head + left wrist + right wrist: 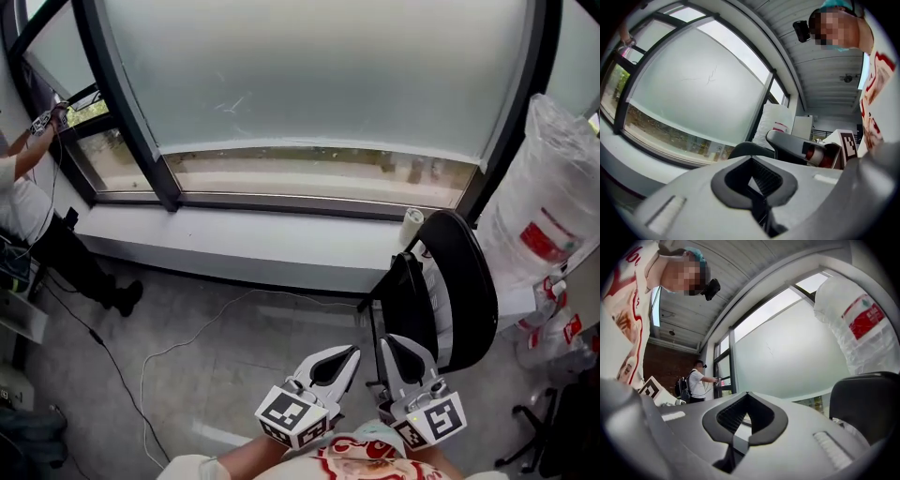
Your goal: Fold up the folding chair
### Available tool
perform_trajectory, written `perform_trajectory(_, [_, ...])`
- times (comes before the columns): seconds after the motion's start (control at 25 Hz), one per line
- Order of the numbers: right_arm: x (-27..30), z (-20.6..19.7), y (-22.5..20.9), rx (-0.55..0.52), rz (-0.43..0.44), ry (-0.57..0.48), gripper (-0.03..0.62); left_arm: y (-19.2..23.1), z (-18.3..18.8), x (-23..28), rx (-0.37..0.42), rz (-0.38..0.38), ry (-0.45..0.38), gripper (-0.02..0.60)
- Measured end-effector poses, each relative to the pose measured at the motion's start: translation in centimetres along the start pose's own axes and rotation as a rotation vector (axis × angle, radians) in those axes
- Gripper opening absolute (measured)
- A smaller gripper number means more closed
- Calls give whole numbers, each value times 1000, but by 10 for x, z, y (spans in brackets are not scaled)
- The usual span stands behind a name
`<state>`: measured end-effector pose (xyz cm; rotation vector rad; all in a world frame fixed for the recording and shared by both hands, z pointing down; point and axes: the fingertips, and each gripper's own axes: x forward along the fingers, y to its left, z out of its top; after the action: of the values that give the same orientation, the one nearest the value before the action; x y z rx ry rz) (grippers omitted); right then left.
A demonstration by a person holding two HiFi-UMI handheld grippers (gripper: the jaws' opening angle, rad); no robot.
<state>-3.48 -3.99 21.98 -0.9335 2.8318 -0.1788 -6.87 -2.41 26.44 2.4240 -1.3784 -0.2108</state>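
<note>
The black folding chair (457, 292) stands on its legs close to the window ledge at the right, its seat and back lying near each other. Its dark back edge shows in the left gripper view (751, 149) and at the right of the right gripper view (868, 405). My left gripper (349, 354) and right gripper (390, 343) hang side by side just in front of the chair without touching it. In both gripper views the jaws meet at their tips, left gripper (757, 194) and right gripper (733, 440), with nothing held.
A large plastic-wrapped white bag (548, 202) stands right of the chair. The white window ledge (244, 239) runs under the frosted window. A cable (187, 342) trails over the floor. A person (28, 220) stands at the far left by the window, also seen as a person (696, 383).
</note>
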Motion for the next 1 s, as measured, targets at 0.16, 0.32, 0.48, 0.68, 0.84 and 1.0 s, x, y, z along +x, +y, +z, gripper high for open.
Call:
perform_trajectory(0.16, [-6, 4, 21, -40, 81, -9, 27, -11, 6, -17, 23, 36, -43, 0])
perform_trajectory(0.32, [-30, 26, 42, -61, 134, -59, 28, -35, 9, -38, 10, 85, -84, 0])
perform_trajectory(0.48, [-86, 40, 60, -100, 175, -78, 27, -80, -12, -56, -22, 138, -106, 0])
perform_trajectory(0.68, [-188, 30, 60, -115, 161, -29, 27, -170, -52, -70, -19, 158, -160, 0])
perform_trajectory(0.84, [-271, 26, 69, -90, 182, -19, 28, -244, -77, -82, 13, 175, -198, 0])
perform_trajectory(1.0, [-323, 38, 89, -76, 220, -23, 27, -306, -83, -102, 75, 197, -197, 0])
